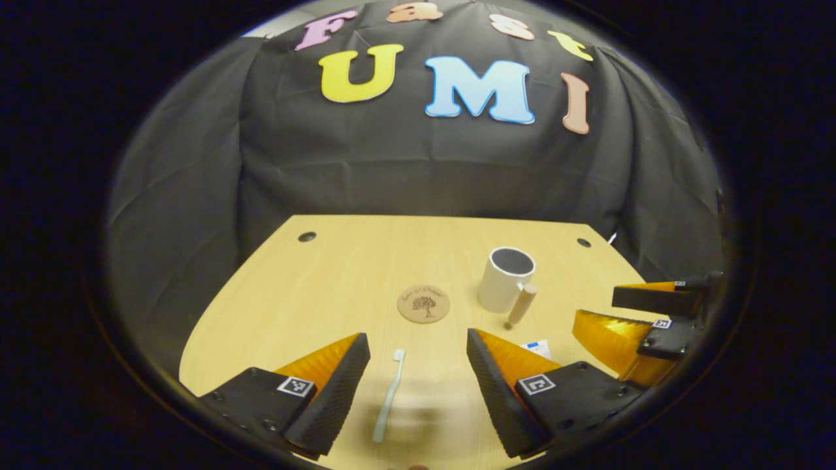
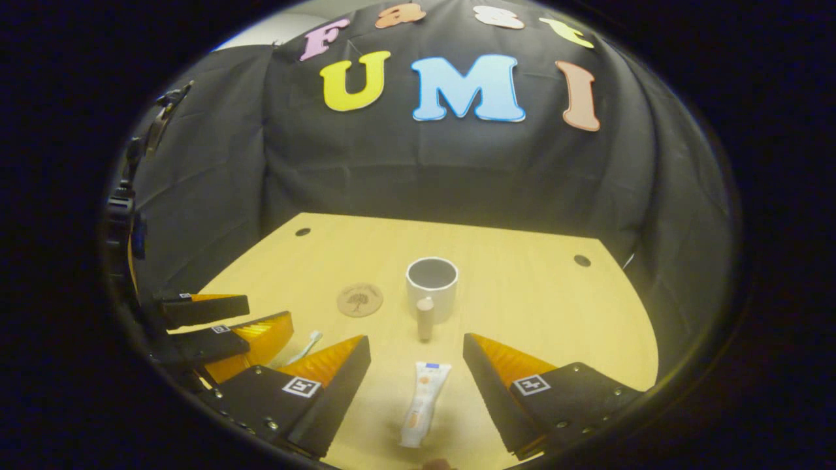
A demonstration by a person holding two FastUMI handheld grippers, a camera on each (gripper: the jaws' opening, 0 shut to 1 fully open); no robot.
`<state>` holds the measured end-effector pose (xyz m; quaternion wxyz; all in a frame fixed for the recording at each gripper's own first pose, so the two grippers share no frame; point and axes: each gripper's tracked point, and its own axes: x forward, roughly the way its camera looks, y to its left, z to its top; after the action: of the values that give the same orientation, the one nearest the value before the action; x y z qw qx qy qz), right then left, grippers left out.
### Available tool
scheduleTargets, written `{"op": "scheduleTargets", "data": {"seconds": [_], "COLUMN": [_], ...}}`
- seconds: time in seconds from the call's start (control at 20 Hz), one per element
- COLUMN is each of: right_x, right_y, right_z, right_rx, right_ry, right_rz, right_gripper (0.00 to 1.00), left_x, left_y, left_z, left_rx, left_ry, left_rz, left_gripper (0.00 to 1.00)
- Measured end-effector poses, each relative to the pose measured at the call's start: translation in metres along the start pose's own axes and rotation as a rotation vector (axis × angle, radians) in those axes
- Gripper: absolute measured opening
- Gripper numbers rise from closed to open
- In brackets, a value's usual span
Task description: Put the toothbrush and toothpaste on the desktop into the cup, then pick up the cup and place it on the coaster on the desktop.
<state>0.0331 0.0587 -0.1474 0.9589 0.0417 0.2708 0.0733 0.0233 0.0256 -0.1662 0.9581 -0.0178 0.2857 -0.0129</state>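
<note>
Left tool [image 1: 418, 365] spread wide over the toothbrush [image 1: 389, 396] lying on the worktop [image 1: 366, 261], right tool [image 2: 417, 369] wide around the toothpaste [image 2: 421, 403], empty white cup [image 2: 432, 288] upright beside the cork coaster [image 2: 360, 299]

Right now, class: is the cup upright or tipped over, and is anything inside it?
Upright and empty: the cup stands on its base on the desk, rim up, interior bare.
</note>
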Motion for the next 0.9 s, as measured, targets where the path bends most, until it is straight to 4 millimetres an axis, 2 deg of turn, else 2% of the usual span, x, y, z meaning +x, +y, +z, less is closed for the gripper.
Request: {"op": "scheduleTargets", "data": {"seconds": [0.15, 0.25, 0.35, 0.5, 0.9], "right_x": [0.013, 0.020, 0.027, 0.034, 0.045], "right_y": [0.000, -0.001, 0.000, 0.000, 0.003], "right_z": [-0.016, -0.026, -0.034, -0.047, -0.080], "right_rx": [0.035, 0.063, 0.078, 0.087, 0.140], "right_ry": [0.082, 0.129, 0.164, 0.221, 0.401], "right_rz": [0.011, 0.018, 0.019, 0.018, 0.036], "right_gripper": [0.91, 0.91, 0.92, 0.93, 0.94], "left_x": [0.015, 0.023, 0.029, 0.037, 0.051], "left_y": [0.002, 0.005, 0.009, 0.014, 0.020], "left_z": [-0.025, -0.042, -0.065, -0.088, -0.131], "left_rx": [0.021, 0.019, 0.005, -0.011, 0.046], "left_ry": [0.104, 0.179, 0.275, 0.377, 0.585], "left_rz": [-0.001, -0.003, -0.007, -0.019, -0.048], "left_gripper": [0.95, 0.98, 0.98, 0.99, 0.99]}}
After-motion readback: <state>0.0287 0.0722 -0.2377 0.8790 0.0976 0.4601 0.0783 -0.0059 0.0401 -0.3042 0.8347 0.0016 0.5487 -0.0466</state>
